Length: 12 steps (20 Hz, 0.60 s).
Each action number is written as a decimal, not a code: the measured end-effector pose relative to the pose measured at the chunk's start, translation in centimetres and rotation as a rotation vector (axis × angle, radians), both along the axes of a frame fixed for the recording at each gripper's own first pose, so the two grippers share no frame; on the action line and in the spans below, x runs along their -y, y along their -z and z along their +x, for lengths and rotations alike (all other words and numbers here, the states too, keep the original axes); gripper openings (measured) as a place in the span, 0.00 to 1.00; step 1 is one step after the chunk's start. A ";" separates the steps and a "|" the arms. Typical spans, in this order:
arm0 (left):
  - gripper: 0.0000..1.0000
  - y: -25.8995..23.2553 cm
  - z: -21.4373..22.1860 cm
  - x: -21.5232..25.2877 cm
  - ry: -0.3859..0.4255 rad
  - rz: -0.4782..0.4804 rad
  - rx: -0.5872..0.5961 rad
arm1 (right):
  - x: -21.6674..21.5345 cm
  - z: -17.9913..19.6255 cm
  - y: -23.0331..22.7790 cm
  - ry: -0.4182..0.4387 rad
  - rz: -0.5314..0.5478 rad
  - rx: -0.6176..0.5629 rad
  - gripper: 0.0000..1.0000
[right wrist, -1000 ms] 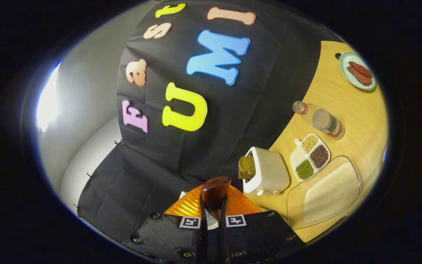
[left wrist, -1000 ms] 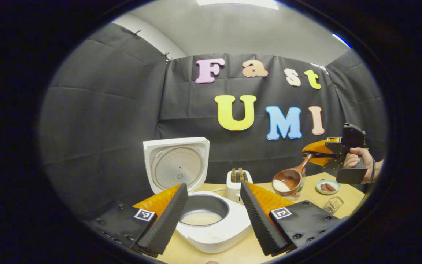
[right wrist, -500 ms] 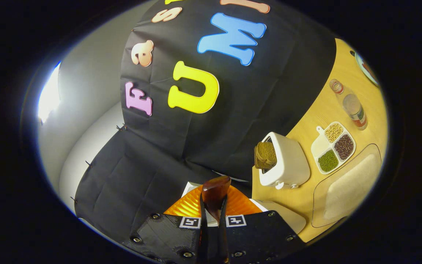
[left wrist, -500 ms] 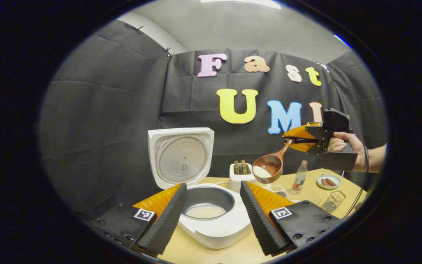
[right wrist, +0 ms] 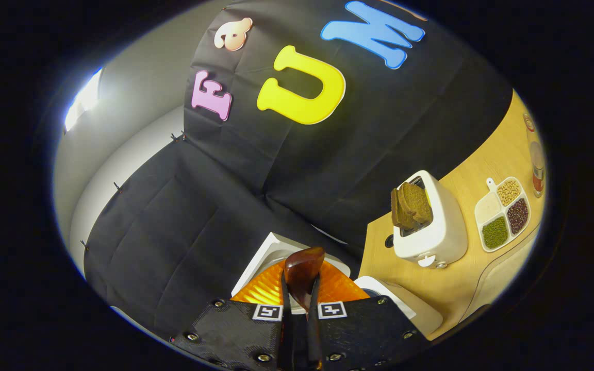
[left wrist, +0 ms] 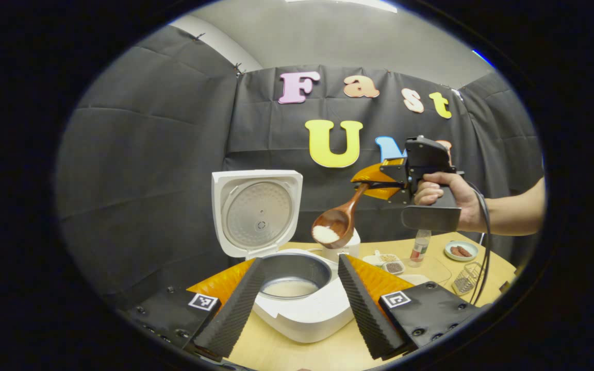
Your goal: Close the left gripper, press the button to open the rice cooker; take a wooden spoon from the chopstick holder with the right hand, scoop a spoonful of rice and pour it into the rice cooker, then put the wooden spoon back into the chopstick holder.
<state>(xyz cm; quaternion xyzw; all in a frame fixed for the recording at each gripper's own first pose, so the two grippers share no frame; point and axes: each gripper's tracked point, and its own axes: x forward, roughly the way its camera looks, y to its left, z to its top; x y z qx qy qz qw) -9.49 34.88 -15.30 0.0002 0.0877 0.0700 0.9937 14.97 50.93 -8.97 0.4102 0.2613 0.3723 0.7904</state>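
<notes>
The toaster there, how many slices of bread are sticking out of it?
2. Both brown bread slices stand side by side in the top slots of the white toaster, on the table behind the open rice cooker.

Black cloth [left wrist: 147,154] drapes the booth's walls, pinned along its top edge below a grey ceiling [left wrist: 338,36]. A light wooden desk [left wrist: 297,355] stands in front.

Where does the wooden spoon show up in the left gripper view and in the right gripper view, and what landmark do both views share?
Left gripper view: the wooden spoon hangs right of centre, bowl with rice above the rice cooker's far rim, handle in the right claw.
Right gripper view: the wooden spoon stands bottom centre, seen end-on between the claw's shut fingers.
Shared landmark: the white toaster, partly behind the spoon bowl in the left gripper view.
</notes>
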 end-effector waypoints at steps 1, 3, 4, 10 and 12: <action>0.96 -0.1 0.1 -0.1 0.001 0.002 -0.001 | -0.9 0.2 0.3 -0.010 -0.025 0.017 0.10; 0.96 0.0 0.4 0.0 0.003 0.005 -0.001 | -2.6 0.5 1.0 -0.024 -0.085 0.061 0.10; 0.96 0.0 0.5 0.0 0.003 0.007 0.001 | -3.4 0.6 1.3 -0.032 -0.111 0.083 0.10; 0.96 0.2 0.2 -0.2 -0.013 0.001 -0.007 | -7.6 0.3 2.9 -0.104 -0.292 0.240 0.10; 0.96 0.5 0.0 -0.3 -0.019 0.000 -0.011 | -8.8 0.0 2.8 -0.132 -0.342 0.327 0.10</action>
